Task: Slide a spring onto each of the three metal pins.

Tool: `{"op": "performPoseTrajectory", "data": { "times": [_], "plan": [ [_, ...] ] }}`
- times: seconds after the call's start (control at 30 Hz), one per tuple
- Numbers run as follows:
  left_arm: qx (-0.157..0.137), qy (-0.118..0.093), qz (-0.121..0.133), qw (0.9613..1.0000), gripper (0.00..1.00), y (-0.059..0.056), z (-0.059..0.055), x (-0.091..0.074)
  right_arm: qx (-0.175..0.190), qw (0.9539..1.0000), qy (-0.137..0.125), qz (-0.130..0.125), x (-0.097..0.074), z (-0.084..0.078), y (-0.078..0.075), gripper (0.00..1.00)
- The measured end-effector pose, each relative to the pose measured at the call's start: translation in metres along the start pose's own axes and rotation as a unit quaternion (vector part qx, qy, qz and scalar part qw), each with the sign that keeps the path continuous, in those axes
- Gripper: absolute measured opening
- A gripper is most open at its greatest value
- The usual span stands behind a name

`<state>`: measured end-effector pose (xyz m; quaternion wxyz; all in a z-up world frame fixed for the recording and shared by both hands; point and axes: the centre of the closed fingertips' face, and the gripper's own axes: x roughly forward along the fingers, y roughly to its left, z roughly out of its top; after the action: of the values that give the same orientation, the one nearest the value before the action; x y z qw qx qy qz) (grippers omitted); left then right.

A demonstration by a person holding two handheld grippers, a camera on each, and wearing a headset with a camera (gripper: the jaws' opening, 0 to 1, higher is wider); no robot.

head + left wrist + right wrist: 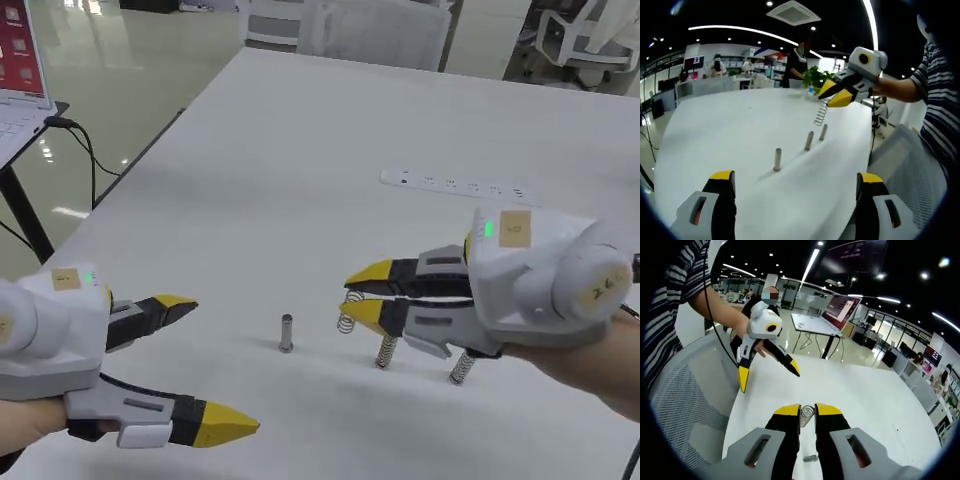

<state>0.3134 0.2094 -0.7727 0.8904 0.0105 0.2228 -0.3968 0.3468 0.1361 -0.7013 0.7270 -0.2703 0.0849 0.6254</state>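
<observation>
A bare metal pin (286, 333) stands upright on the white table (300, 180). To its right two more pins (386, 350) (461, 367) carry what look like coiled springs. My right gripper (350, 295) is shut on a loose spring (347, 320) that hangs just right of the bare pin and above the table. In the right gripper view that spring (807, 415) sits pinched between the yellow jaw tips. The left gripper view has the three pins (777, 160) in a row, with the spring (821, 112) dangling from the right gripper (832, 95) beyond them. My left gripper (215, 363) is open and holds nothing, left of the bare pin.
A white power strip (460, 185) lies on the table behind the pins. A laptop (20, 70) on a stand with a black cable (85, 150) is off the table's left edge. Office chairs (370, 30) stand at the far end. A mesh chair (685, 405) is beside the person.
</observation>
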Motion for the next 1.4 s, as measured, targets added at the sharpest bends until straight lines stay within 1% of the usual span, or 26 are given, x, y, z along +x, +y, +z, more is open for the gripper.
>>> {"op": "performPoseTrajectory", "data": {
  "times": [0.07,0.13,0.2,0.3,0.4,0.47,0.57,0.67,0.77,0.8,0.93,1.03,1.2,1.4],
  "plan": [
    [-0.003,-0.001,0.000,1.0000,0.98,0.000,0.000,0.000,0.003,1.0000,-0.008,-0.002,0.006,0.005,-0.003,0.08],
    [-0.004,-0.002,-0.002,1.0000,0.98,-0.001,0.002,0.001,0.001,1.0000,-0.009,-0.004,0.013,0.007,-0.005,0.08],
    [-0.007,-0.007,-0.003,0.9999,0.98,-0.002,0.004,0.002,0.002,1.0000,-0.010,-0.001,0.020,0.008,-0.007,0.08],
    [-0.004,-0.005,-0.002,1.0000,0.98,-0.003,0.004,0.002,0.001,1.0000,-0.008,0.004,0.029,0.009,-0.006,0.08],
    [-0.008,-0.006,-0.003,0.9999,0.98,-0.003,0.004,0.002,0.002,0.9999,-0.007,0.007,0.038,0.011,-0.007,0.08],
    [-0.006,-0.004,-0.001,1.0000,0.98,-0.002,0.003,0.001,0.007,0.9999,-0.010,0.009,0.044,0.012,-0.008,0.08],
    [-0.011,-0.005,0.002,0.9999,0.98,0.000,0.001,-0.001,0.013,0.9998,-0.005,0.015,0.054,0.007,-0.009,0.08],
    [-0.013,-0.004,0.003,0.9999,0.98,0.000,0.000,-0.002,0.024,0.9997,0.001,0.010,0.059,0.002,-0.015,0.08],
    [-0.015,-0.002,0.003,0.9999,0.98,0.000,-0.003,-0.002,0.044,0.9990,0.003,0.003,0.063,-0.003,-0.021,0.08],
    [-0.015,-0.003,0.003,0.9999,0.98,0.000,-0.003,-0.002,0.056,0.9984,0.003,0.002,0.064,-0.005,-0.022,0.08],
    [-0.020,0.000,0.004,0.9998,0.98,0.001,-0.006,-0.002,0.081,0.9967,0.001,-0.001,0.068,-0.008,-0.024,0.08],
    [-0.021,-0.001,0.007,0.9998,0.98,0.002,-0.007,-0.004,0.089,0.9960,0.004,0.001,0.070,-0.012,-0.022,0.08],
    [-0.022,-0.002,0.009,0.9997,0.98,0.004,-0.006,-0.005,0.093,0.9956,0.011,0.002,0.072,-0.018,-0.021,0.08],
    [-0.023,-0.002,0.009,0.9997,0.97,0.003,-0.007,-0.006,0.096,0.9952,0.014,0.004,0.074,-0.020,-0.019,0.08]
  ]
}}
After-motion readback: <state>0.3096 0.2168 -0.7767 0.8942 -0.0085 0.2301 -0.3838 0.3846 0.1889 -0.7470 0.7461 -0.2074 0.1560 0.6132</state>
